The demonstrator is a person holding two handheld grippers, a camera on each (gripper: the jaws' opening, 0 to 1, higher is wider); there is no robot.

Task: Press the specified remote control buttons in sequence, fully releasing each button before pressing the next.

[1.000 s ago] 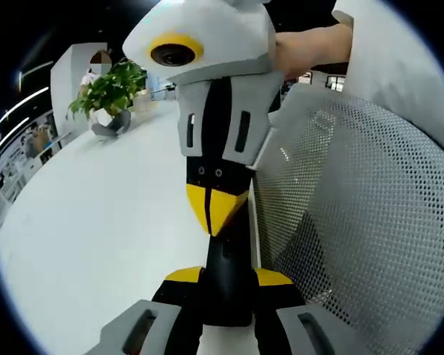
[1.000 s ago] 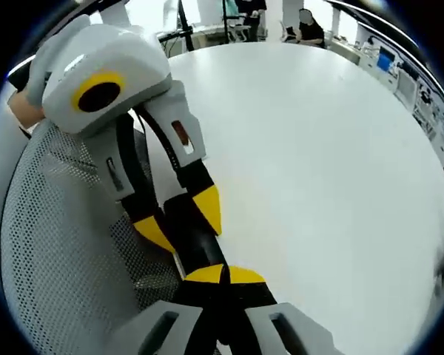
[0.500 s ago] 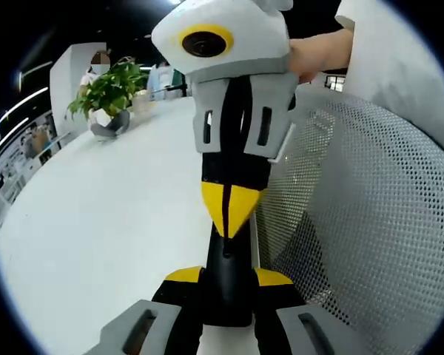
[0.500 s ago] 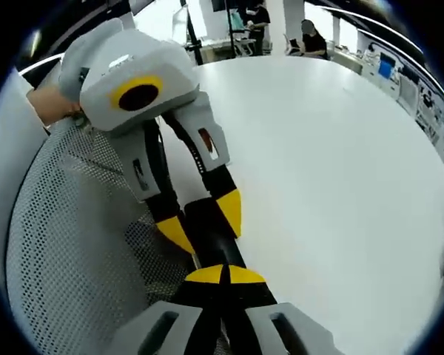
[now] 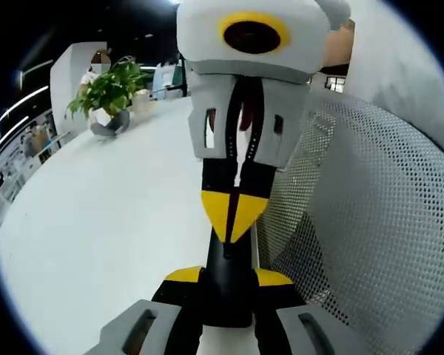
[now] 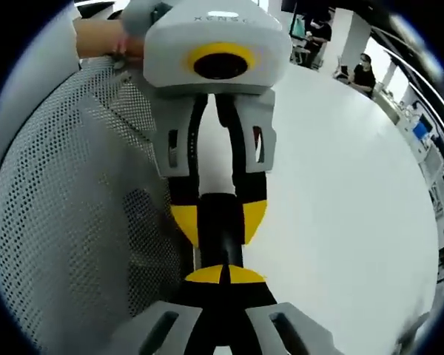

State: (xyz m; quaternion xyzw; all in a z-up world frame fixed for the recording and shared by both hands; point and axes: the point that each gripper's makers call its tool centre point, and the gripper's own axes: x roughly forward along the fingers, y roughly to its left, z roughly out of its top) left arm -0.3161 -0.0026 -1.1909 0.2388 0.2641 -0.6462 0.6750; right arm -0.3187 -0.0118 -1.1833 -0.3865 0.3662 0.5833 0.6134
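Observation:
My left gripper (image 5: pixel 228 277) is shut on a black remote control (image 5: pixel 226 296), its yellow-tipped jaws on either side of the body. The remote points away from me over the white table (image 5: pixel 96 222). My right gripper (image 5: pixel 231 216) comes down from above with its yellow tips together, touching the remote's far end. In the right gripper view, my right gripper (image 6: pixel 224 275) is shut at the near end of the remote (image 6: pixel 220 248). Facing it, the left gripper (image 6: pixel 219 222) clamps the remote from both sides. The buttons are hidden.
A grey mesh chair back (image 5: pixel 370 222) stands close on one side of the grippers, also the chair (image 6: pixel 74 222). A potted plant (image 5: pixel 107 92) sits at the table's far edge. The table (image 6: pixel 340 222) stretches away, with people and desks (image 6: pixel 362 70) beyond.
The right gripper has swung round from a slant to face the left gripper straight on. Its shut tips stay at the remote's far end. The left gripper still holds the remote.

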